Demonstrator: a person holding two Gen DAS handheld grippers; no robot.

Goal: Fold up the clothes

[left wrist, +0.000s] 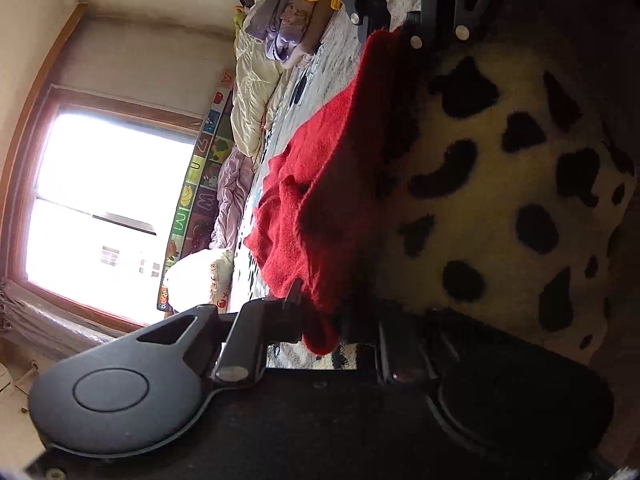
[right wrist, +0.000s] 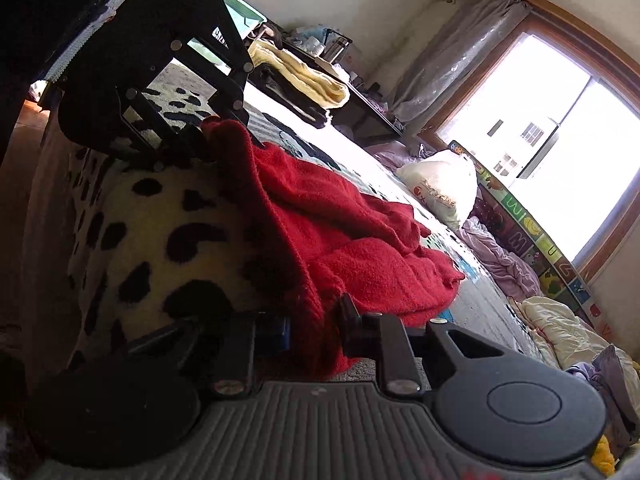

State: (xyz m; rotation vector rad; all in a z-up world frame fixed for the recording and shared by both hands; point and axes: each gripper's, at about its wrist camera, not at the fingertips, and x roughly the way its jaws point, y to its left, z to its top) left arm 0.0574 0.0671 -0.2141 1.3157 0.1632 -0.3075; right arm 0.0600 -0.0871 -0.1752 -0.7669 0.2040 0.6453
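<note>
A red knitted garment [left wrist: 320, 184] lies crumpled on the bed, with one edge lifted over a cream blanket with black patches [left wrist: 500, 168]. In the left wrist view my left gripper [left wrist: 320, 314] is shut on the garment's near edge, red cloth bunched between its fingers. My right gripper [left wrist: 402, 36] shows at the top, clamped on the other end of that edge. In the right wrist view the right gripper [right wrist: 316, 322] pinches the red garment [right wrist: 340, 232] at the bottom. The left gripper [right wrist: 200, 132] holds the far corner at upper left, beside the patched blanket [right wrist: 160, 220].
A pile of folded clothes [left wrist: 288, 20] sits farther along the bed. A white stuffed bag [right wrist: 440, 192], lilac bedding [right wrist: 504, 264] and an alphabet mat [right wrist: 532, 240] line the window side. A yellow blanket [right wrist: 304, 76] lies on a dark desk behind the bed.
</note>
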